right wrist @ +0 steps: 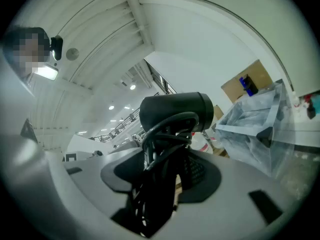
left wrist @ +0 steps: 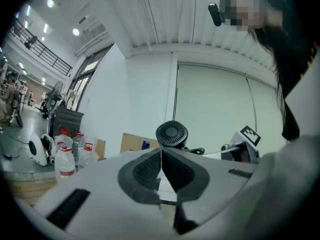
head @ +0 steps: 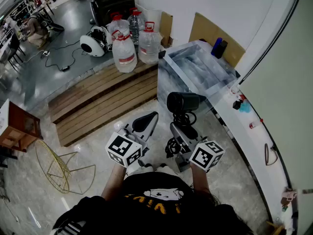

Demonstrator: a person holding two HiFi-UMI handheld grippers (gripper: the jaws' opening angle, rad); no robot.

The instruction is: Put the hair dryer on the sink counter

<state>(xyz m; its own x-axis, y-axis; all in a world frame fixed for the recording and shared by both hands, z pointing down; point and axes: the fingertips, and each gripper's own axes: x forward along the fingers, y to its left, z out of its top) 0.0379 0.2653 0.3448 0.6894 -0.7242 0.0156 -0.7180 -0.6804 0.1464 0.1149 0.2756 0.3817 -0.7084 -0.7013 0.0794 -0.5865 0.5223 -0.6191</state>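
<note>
A wooden platform (head: 98, 102) and a white counter (head: 244, 146) are seen from above, with a clear tub (head: 195, 70) set between them and water bottles (head: 129, 45) stood at the platform's far edge. The dryer (head: 183, 102) is held in the air just beside the tub, off the counter, its handle and bundled cord pinched in the right gripper (head: 182, 127). The left gripper (head: 148, 121) is held alongside, empty, jaws pressed together

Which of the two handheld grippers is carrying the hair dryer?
The right gripper: its jaws clamp the black plastic hair dryer by its handle. The left gripper is shut and empty.
</note>
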